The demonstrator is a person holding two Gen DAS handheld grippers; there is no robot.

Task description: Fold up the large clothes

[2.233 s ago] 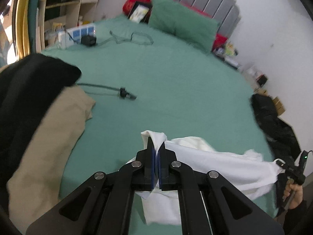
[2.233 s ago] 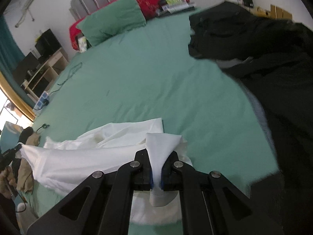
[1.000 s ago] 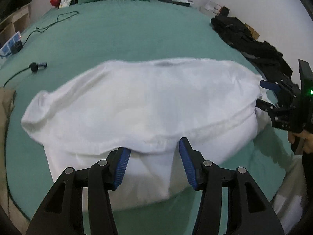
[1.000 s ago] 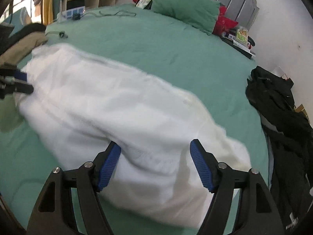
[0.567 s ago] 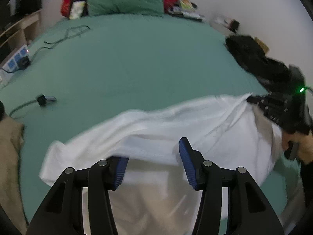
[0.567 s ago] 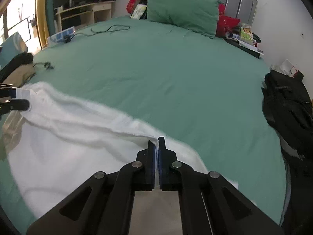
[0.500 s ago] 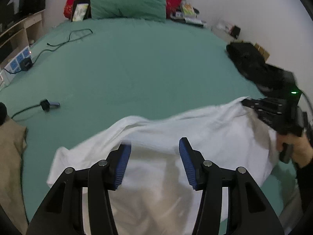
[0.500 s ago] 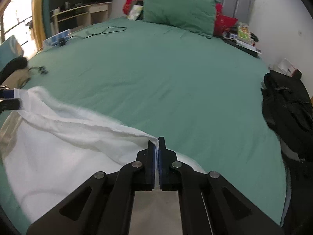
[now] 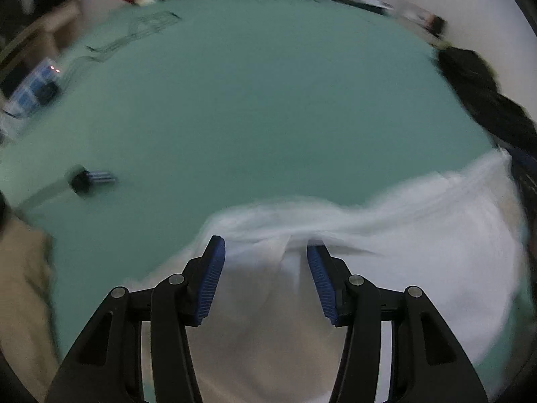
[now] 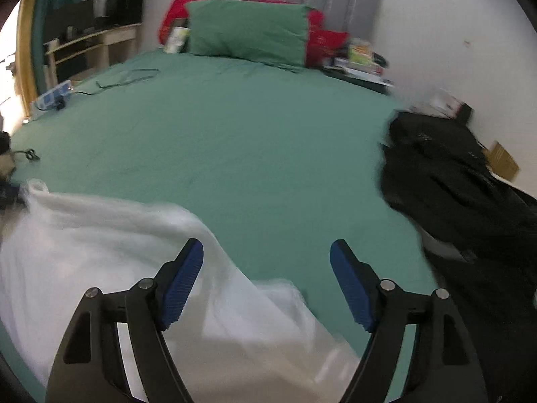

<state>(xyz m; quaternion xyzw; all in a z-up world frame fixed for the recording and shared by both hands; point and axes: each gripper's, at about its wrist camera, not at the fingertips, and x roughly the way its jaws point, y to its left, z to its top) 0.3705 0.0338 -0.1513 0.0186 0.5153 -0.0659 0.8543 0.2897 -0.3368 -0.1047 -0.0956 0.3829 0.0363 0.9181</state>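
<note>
Green bed (image 10: 268, 154) lay mostly bare ahead, up to pillow (image 10: 248, 35) at headboard. Black clothes (image 10: 470, 201) crowded right edge; tan garment (image 9: 23, 285) at left edge, plug (image 9: 89, 178) nearby. White garment (image 9: 386, 235) lay spread along near edge, rumpled, blurred, beneath both tools. Left gripper (image 9: 265, 275) stood agape, holding nothing. Right gripper (image 10: 266, 282) likewise spread wide, cloth below left finger.
</note>
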